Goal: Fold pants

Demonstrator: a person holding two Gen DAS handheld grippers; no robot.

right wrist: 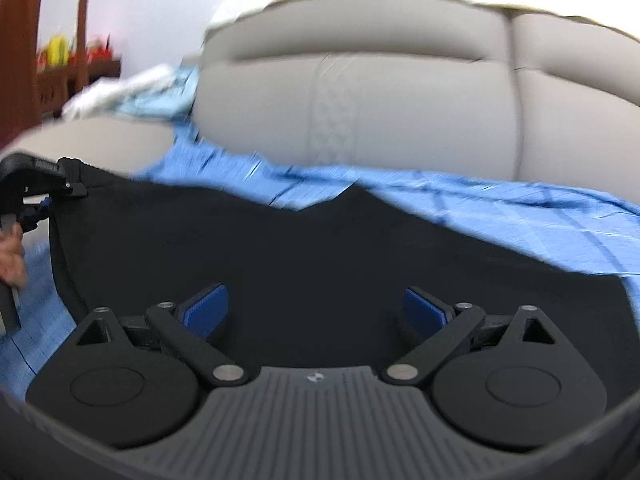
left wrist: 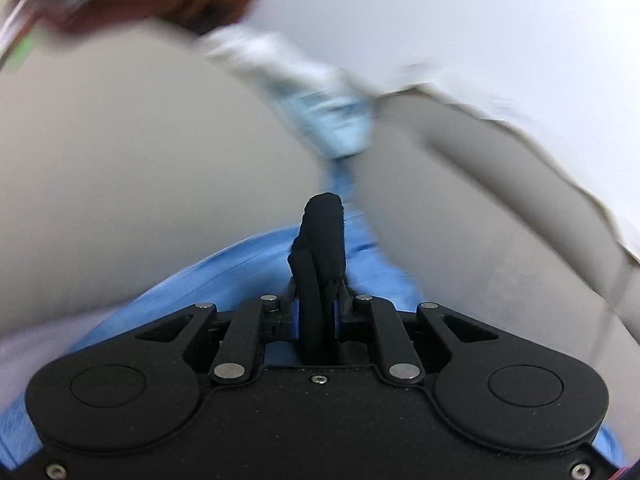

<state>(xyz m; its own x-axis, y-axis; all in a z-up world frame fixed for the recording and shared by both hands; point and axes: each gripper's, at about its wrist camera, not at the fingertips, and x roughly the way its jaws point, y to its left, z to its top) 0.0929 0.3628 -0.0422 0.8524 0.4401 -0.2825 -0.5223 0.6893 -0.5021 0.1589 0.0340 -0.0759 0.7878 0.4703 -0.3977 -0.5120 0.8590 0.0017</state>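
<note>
Left tool (left wrist: 322,240): pressed together, pinching a bunched fold of the black pants (left wrist: 324,220); seen again at the far left of the right wrist view (right wrist: 70,188), clamped on the garment's corner.
Hand (right wrist: 12,256): a person's hand shows at the left edge, on the left tool's handle.
Pants (right wrist: 320,260): black fabric spread across the blue sheet (right wrist: 500,208), one corner lifted at the left tool, the rest lying wide under the right tool.
Blue sheet: checked cloth covering the seat; visible on both sides of the garment.
Sofa (right wrist: 400,112): grey cushioned backrest directly behind the sheet, with a stitched panel down its middle.
Light-blue cloth (right wrist: 160,96): crumpled, lying at the sofa's left end, apart from the pants.
Right tool (right wrist: 316,312): spread wide, blue pads (right wrist: 204,312) apart, with the pants beneath and between them; pads not pressing on the fabric.
Image quality: both views motion-blurred; fine detail cannot be told.
</note>
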